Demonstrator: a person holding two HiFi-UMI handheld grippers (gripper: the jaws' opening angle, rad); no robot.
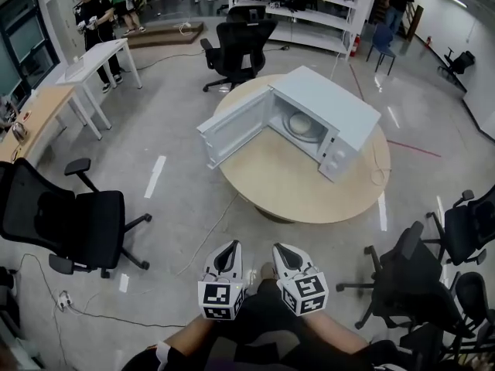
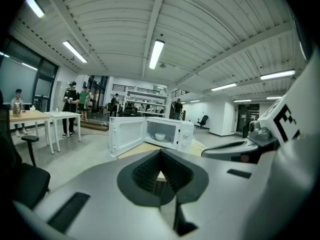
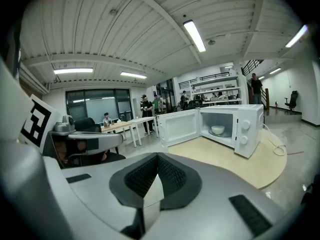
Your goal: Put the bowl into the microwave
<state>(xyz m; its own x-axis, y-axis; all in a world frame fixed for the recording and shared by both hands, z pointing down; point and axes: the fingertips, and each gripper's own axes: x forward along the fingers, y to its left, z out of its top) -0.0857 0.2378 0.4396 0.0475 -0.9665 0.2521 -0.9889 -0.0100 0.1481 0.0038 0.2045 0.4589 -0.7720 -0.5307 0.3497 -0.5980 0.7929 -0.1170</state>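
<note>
Nearest the person, the left gripper (image 1: 228, 247) and the right gripper (image 1: 282, 250) were held side by side low in front of the body, over the grey floor (image 1: 178, 199) and well apart from the table. In each gripper view the ribbed pads met at the tips, so both pairs of jaws were pressed together with nothing between them. The marker cubes sat just behind the jaws and the person's forearms ran back toward the bottom of the head view.

A black office chair (image 1: 81, 219) stood to the left on the floor, and more black chairs (image 1: 421, 273) were crowded at the right.

Beyond the grippers stood the round table (image 1: 286, 188) with a pale wooden top. The white microwave (image 1: 329, 110) sat toward the table's far right edge. Its door (image 1: 236, 128) was swung wide open to the left, reaching out past the table's left edge. The bowl (image 1: 300, 124), pale and upright, rested inside the microwave's cavity on the turntable.

Farther off, another black chair (image 1: 232, 46) stood behind the table, white desks (image 1: 97, 59) lined the far left, and a white shelving unit (image 1: 305, 2) filled the back of the room, where a few people stood.
</note>
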